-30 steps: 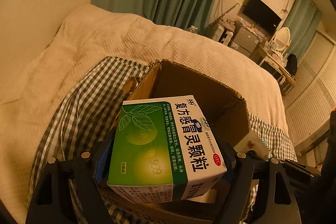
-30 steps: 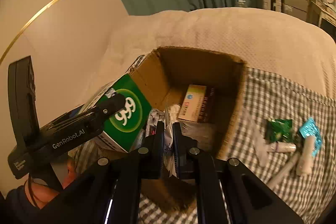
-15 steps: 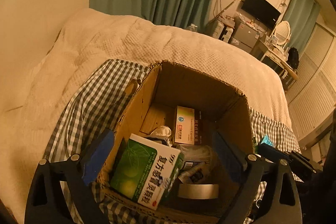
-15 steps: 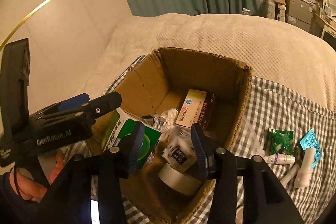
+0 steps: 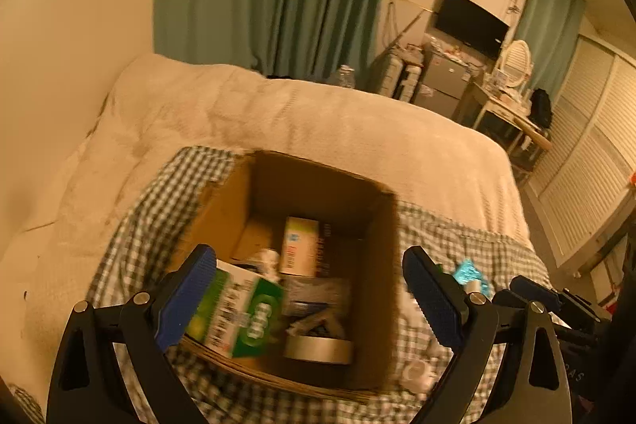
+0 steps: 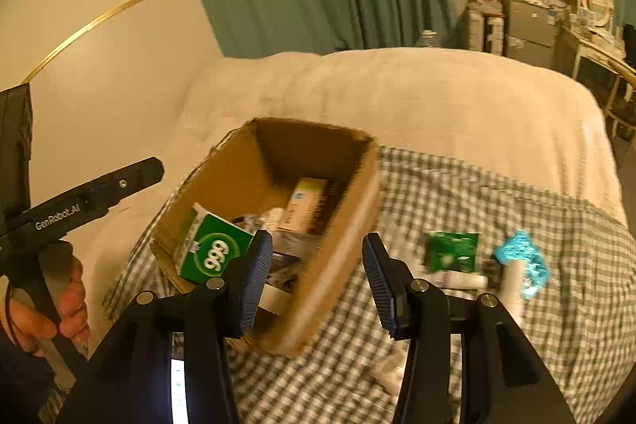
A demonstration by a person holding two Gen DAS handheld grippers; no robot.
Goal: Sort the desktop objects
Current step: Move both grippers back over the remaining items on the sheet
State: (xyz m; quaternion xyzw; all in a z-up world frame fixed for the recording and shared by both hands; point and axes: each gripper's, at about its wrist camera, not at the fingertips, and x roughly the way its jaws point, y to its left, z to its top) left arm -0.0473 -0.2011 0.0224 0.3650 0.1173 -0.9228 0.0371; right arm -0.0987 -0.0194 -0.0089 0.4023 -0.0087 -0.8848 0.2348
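Green-and-white medicine carton lies in brown cardboard box's near-left corner, below the spread, empty left gripper; right gripper spread too.

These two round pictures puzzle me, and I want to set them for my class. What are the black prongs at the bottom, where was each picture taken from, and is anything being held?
No robot here: a person holds a two-finger tool in each hand, each with a fisheye camera looking along its fingers. One picture comes from the left tool, the other from the right tool. Both tools are open and empty. On the bed, a checked cloth carries a cardboard box already holding a green 999 medicine box, another small carton and a tape roll. Right of the box lie a green sachet, a blue blister pack and white tubes, not yet sorted.
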